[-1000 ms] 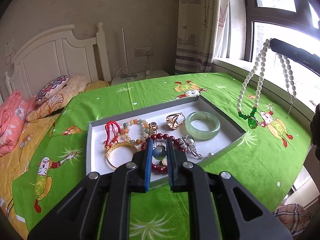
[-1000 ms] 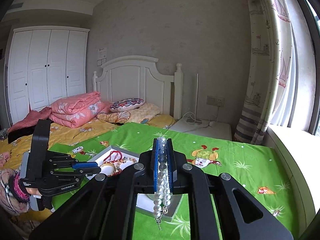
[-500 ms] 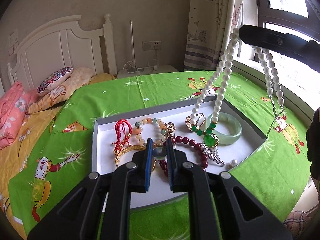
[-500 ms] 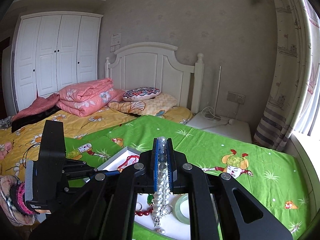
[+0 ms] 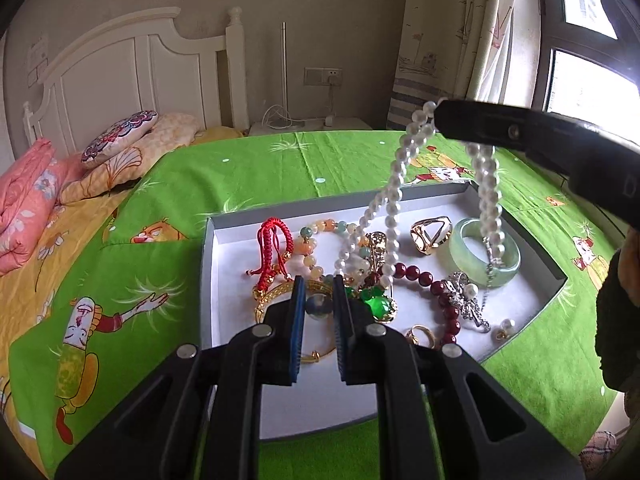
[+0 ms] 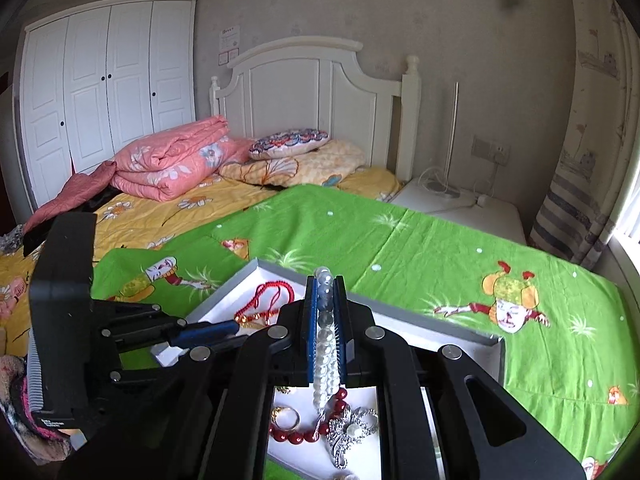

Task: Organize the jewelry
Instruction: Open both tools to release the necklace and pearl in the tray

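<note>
Right now the long white pearl necklace [image 5: 394,196] hangs from the right gripper [image 6: 325,300], whose blue-padded fingers [image 6: 310,320] are pinched tight on the strand, with beads showing between them in the right wrist view. Its two runs of pearls drop down into the shallow grey tray with a white lining [image 5: 208,264], and its faceted green pendant [image 5: 378,306] rests on the pile of pieces near the tray's front. One run ends in a thin silver chain that lies over the pale green jade bangle [image 5: 486,256].

The left gripper [image 5: 319,306] sits low at the tray's near edge, its fingers closed to a narrow gap around a dark glassy round bead [image 5: 319,306]; whether the pads actually press on it cannot be told.

Around the pendant lie a dark red bead bracelet [image 5: 438,294], a silver rhinestone brooch with a pearl [image 5: 466,300], a gold filigree bangle [image 5: 280,294], a red braided cord bracelet [image 5: 276,244] and a bracelet of orange and green stone beads [image 5: 316,240]. A chunky gold ring [image 5: 430,234] sits beside the jade bangle, and a small pearl earring [image 5: 505,326] lies apart near the tray's right corner.

The tray rests on a bright green cartoon-print sheet [image 5: 260,168], spread over a bed with a white headboard [image 6: 316,84] and a folded pink quilt [image 6: 172,156].
</note>
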### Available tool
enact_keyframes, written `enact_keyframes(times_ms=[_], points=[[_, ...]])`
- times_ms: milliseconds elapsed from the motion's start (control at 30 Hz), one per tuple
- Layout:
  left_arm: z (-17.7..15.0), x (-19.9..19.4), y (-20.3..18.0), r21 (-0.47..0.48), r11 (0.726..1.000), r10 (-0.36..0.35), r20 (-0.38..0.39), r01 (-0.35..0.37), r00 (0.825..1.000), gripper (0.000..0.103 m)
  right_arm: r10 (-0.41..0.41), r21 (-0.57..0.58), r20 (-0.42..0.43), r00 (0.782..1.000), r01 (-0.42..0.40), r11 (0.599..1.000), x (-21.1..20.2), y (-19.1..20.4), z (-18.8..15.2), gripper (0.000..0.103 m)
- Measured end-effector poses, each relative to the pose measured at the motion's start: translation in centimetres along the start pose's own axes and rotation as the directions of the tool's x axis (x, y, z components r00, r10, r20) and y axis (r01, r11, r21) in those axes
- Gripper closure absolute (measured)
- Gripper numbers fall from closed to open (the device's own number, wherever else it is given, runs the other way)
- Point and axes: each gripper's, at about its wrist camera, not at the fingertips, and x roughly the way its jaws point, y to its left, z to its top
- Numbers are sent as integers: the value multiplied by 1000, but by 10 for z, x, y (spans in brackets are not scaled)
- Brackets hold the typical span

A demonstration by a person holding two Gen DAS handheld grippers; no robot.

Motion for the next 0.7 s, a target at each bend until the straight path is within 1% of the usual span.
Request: enact_keyframes(times_ms=[33,67,100,133,167,200,233,267,333,400,433,500,600,700], points=[[0,1,0,-4,1000,2,-3,-2,1000,90,2,14,-27,1000,-2,1000,5,-3,-4,93],[0,3,1,-10,1000,4,-9,-4,1000,86,-1,25,-53,999,3,1000,9,-6,-7,92],[0,3,3,-16,1000,6,-13,-6,1000,75,-6,32,-67,998,9,999,11,-8,-9,91],[0,2,4,-22,1000,12,-8,-12,1000,67,-9,37,-71,997,11,999,11,-9,-12,87],[0,1,5,-29,999,18,-1,-18,1000,53,-8,42,-70,998,11,999,10,-10,-13,71],[0,0,6,-36,999,22,7,-22,1000,45,-5,49,-65,998,8,999,9,-10,-14,46],[0,-1,7,-41,999,25,10,-25,1000,43,-5,56,-56,998,8,998,7,-10,-14,35],[1,0,8,-44,999,27,9,-27,1000,41,-6,62,-40,999,8,998,4,-12,-14,30],[2,0,9,-46,998,32,9,-32,999,34,-3,62,-35,999,5,998,0,-12,-14,30],[2,-1,10,-50,998,43,15,-42,999,21,-10,58,-35,999,12,998,-2,-13,-13,30],[3,-2,11,-53,998,47,18,-46,999,18,-13,60,-37,999,16,998,-3,-13,-14,29],[3,-4,10,-56,997,54,22,-53,998,10,-18,74,-37,999,21,997,-5,-16,-15,23],[4,-4,9,-50,996,73,23,-71,997,5,-19,105,-31,999,23,994,-10,-22,-18,20],[4,-7,7,-40,995,92,25,-91,995,3,-29,138,-25,999,33,990,-17,-26,-19,17]])
